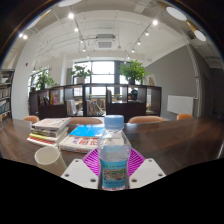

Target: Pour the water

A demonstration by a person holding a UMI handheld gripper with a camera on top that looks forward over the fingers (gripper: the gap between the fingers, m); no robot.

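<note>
A clear plastic water bottle (114,155) with a light blue cap and a blue-green label stands upright between my fingers. My gripper (114,166) is shut on the bottle, with the pink pads (93,160) pressing its sides at label height. A white paper cup (47,157) stands on the brown table (180,140) to the left of the bottle, close to the left finger.
A stack of books (48,129) and a flat blue-covered book (86,133) lie on the table beyond the cup. Behind the table stand chairs, a dark partition with potted plants (133,72) and large windows.
</note>
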